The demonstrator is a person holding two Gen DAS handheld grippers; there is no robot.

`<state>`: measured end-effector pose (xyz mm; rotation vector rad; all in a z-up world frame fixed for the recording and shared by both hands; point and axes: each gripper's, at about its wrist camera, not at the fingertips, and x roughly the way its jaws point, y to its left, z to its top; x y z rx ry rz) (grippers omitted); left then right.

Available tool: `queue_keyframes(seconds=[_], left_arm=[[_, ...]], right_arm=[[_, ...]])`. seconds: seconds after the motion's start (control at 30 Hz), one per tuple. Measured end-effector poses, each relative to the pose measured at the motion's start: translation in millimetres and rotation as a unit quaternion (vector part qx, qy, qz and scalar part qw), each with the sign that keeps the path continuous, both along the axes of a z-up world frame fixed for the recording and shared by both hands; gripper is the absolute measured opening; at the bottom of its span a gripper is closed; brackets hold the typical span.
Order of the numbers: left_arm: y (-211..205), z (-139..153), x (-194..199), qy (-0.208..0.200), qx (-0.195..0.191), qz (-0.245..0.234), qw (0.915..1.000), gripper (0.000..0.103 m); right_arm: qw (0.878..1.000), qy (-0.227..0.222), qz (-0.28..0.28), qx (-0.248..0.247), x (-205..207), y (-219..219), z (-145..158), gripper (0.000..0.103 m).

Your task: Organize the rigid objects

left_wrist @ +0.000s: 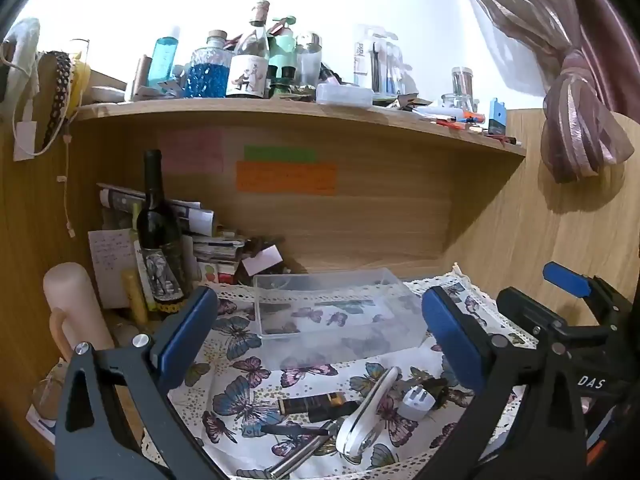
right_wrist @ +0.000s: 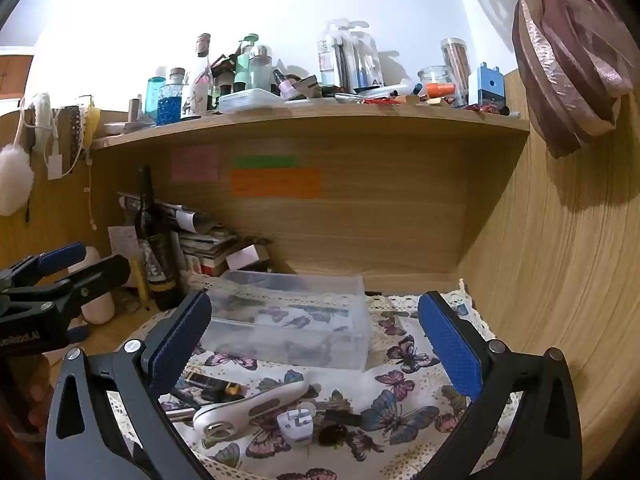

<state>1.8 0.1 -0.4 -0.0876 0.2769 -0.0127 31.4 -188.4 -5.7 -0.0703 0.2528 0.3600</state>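
Note:
A clear plastic box [left_wrist: 336, 314] [right_wrist: 292, 320] stands empty on the butterfly cloth [left_wrist: 240, 400] [right_wrist: 400, 408]. In front of it lie a white can opener [left_wrist: 368, 412] [right_wrist: 248, 404], a white plug adapter [left_wrist: 416, 402] [right_wrist: 294, 426], a black and gold tube [left_wrist: 316, 402] [right_wrist: 212, 384] and a metal rod [left_wrist: 296, 456]. My left gripper [left_wrist: 320, 336] is open and empty above the items. My right gripper [right_wrist: 314, 338] is open and empty too. Each shows in the other's view: the right one at the right edge [left_wrist: 568, 296], the left one at the left edge [right_wrist: 68, 268].
A dark wine bottle [left_wrist: 158, 232] [right_wrist: 154, 240], a pink candle [left_wrist: 72, 308] and stacked papers [left_wrist: 200, 236] crowd the back left corner. A cluttered shelf [left_wrist: 280, 106] [right_wrist: 312, 114] overhangs the desk. A wooden side wall [right_wrist: 560, 280] and a tied curtain [left_wrist: 576, 120] stand right.

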Motion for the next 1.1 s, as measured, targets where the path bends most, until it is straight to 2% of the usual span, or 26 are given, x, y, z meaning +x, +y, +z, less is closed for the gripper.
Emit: queue_keyframes(seconds=[0.27,0.33,1.1], left_arm=[[-1.7,1.6,7.4,0.002,-0.005,-0.016,0.9999,0.103],[-0.4,2.1,0.0,-0.011,0.005,0.0,0.9999,0.103],[-11.3,2.2,-2.0,-0.017,0.012,-0.012,0.9997,0.103]], right_arm=[[1.0,0.001,-0.003,0.002,2.5,-0.7,-1.2,0.103],[1.0,0.0,-0.002,0.002,3.0,-0.5,-1.1,0.103],[1.0,-0.001,-0.005,0.013,0.5,-3.7,2.2,0.103]])
